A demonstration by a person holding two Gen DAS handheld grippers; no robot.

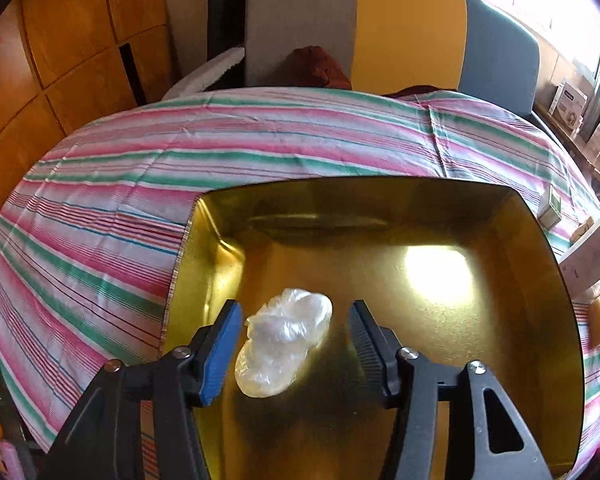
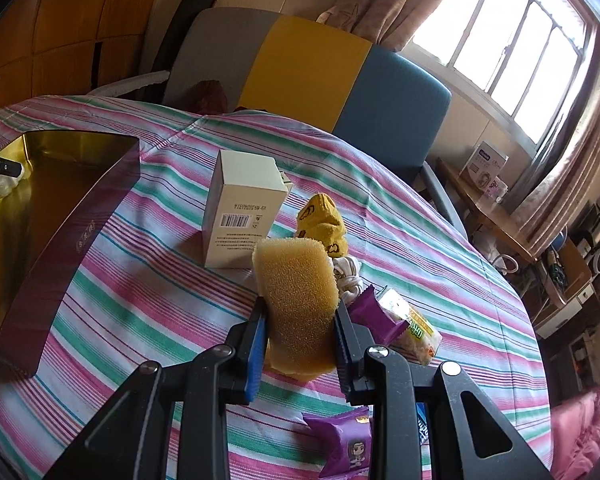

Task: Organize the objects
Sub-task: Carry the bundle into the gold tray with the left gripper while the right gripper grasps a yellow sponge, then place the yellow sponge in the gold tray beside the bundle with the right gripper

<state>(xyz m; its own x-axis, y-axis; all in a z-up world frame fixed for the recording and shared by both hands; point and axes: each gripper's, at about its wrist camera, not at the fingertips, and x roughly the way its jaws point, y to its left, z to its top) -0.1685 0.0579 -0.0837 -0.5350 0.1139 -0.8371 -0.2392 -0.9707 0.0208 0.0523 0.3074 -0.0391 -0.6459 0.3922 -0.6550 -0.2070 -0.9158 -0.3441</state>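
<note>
Striped cloth [image 2: 148, 292] covers the counter; the right hand-held gripper [image 2: 300, 340] clamps a yellow sponge [image 2: 296, 296], while the left hand-held gripper [image 1: 294, 336] hangs spread over a crumpled plastic bag [image 1: 286, 340] inside the gold-lined box [image 1: 540, 280].

Barred window [image 2: 500, 40] bright; tricolour chair [image 2: 300, 76]; possibly wood-panelled wall [image 1: 80, 40].

I see a barcode and upside-down print on the white box [image 2: 245, 208], too small for me to read reliably.
</note>
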